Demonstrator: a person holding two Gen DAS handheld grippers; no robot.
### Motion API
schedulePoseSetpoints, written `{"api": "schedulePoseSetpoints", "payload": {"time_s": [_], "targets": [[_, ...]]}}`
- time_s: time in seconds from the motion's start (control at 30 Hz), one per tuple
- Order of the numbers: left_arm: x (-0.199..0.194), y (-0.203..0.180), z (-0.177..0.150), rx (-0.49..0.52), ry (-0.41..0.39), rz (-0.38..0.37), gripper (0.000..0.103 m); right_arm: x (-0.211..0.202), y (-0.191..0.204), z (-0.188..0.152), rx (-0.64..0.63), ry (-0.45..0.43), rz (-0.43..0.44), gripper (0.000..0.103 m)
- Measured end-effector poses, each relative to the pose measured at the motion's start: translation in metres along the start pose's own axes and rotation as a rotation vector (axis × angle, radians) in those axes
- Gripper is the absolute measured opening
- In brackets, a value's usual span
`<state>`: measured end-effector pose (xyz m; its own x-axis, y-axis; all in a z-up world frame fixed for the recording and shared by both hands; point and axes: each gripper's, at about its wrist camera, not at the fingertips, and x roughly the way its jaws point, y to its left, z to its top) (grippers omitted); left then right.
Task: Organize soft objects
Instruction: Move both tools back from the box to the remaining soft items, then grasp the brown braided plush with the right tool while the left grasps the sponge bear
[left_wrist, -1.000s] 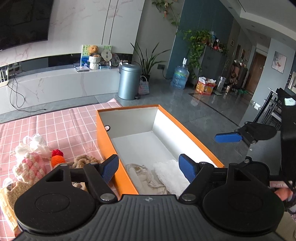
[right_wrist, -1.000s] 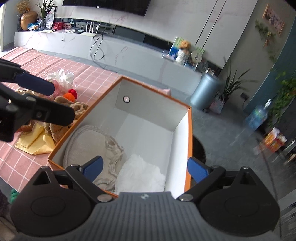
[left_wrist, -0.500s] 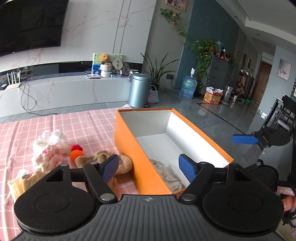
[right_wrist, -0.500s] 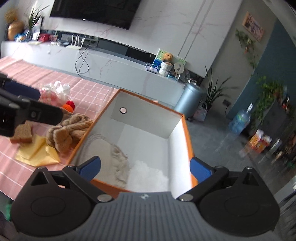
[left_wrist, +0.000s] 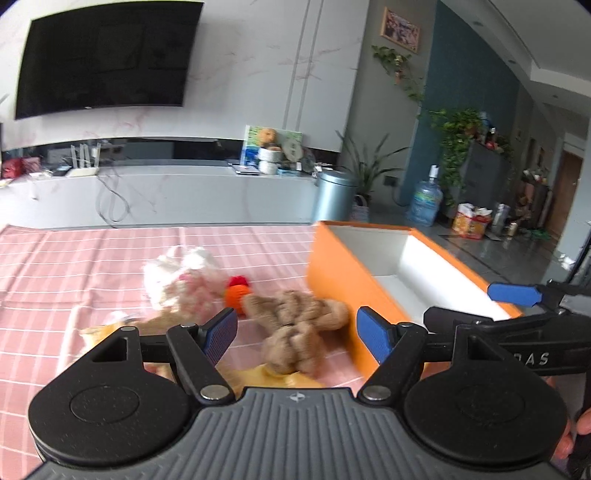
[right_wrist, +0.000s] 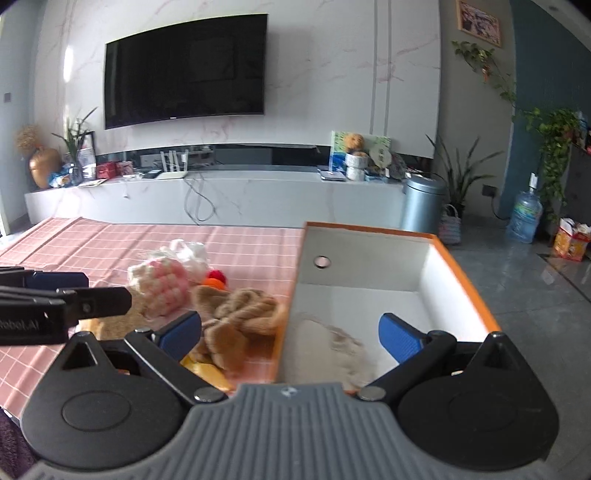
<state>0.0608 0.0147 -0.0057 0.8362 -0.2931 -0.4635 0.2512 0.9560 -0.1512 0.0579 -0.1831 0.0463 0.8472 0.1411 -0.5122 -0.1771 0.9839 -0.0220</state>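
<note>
A brown knitted piece (left_wrist: 295, 321) lies on the pink checked tablecloth (left_wrist: 74, 266) against the left wall of the orange box (left_wrist: 332, 269). My left gripper (left_wrist: 297, 328) hovers just before it; its jaws are closing, still wide, and the pads do not touch the piece. Behind it lie a pink-and-white knitted item (left_wrist: 184, 288), an orange-red ball (left_wrist: 236, 293) and a yellow cloth (left_wrist: 280, 376). My right gripper (right_wrist: 290, 330) stands open over the near left edge of the box (right_wrist: 469, 280), with nothing gripped. A beige cloth (right_wrist: 325, 347) lies inside the box.
A crumpled white plastic bag (right_wrist: 192, 253) sits behind the pink item. Beyond the table's far edge are a grey bin (left_wrist: 334, 199), a long white console (right_wrist: 221, 195) and a water bottle (right_wrist: 524, 218). The box stands at the table's right end.
The left gripper has swung left from over the box to the pile of soft items. The right gripper's view has rolled level and shifted left, so the box's left wall now sits between its fingers.
</note>
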Motion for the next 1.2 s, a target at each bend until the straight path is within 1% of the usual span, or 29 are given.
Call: {"api": "schedulePoseSetpoints", "payload": {"time_s": [0.1,0.2,0.37,0.5,0.53,0.6,0.67,0.77,0.93,1.07,1.2], "targets": [[-0.006,0.012,-0.007,-0.018,0.01,0.031,0.082,0.004,0.016,-0.001,-0.018,-0.012,0.031,0.1],[-0.011,0.026,-0.016,-0.041,0.021,0.069,0.08,0.009,0.033,-0.003,-0.033,-0.006,0.085,0.1],[-0.018,0.047,-0.03,-0.068,0.043,0.122,0.074,0.018,0.056,-0.008,-0.071,0.002,0.107,0.1],[-0.019,0.062,-0.041,-0.102,0.08,0.121,0.07,0.026,0.07,-0.015,-0.103,0.027,0.146,0.099],[-0.018,0.065,-0.043,-0.11,0.088,0.122,0.07,0.029,0.073,-0.016,-0.111,0.035,0.144,0.098],[-0.016,0.07,-0.046,-0.131,0.102,0.123,0.07,0.037,0.077,-0.019,-0.118,0.062,0.146,0.088],[-0.014,0.073,-0.047,-0.144,0.103,0.131,0.07,0.048,0.08,-0.021,-0.123,0.103,0.144,0.082],[-0.003,0.078,-0.044,-0.164,0.114,0.145,0.072,0.065,0.083,-0.022,-0.148,0.138,0.128,0.077],[0.016,0.086,-0.036,-0.232,0.131,0.149,0.078,0.091,0.081,-0.015,-0.19,0.149,0.093,0.077],[0.033,0.087,-0.032,-0.262,0.164,0.158,0.079,0.115,0.081,-0.008,-0.208,0.169,0.066,0.077],[0.046,0.088,-0.034,-0.286,0.196,0.195,0.079,0.132,0.085,-0.009,-0.225,0.178,0.059,0.076]]}}
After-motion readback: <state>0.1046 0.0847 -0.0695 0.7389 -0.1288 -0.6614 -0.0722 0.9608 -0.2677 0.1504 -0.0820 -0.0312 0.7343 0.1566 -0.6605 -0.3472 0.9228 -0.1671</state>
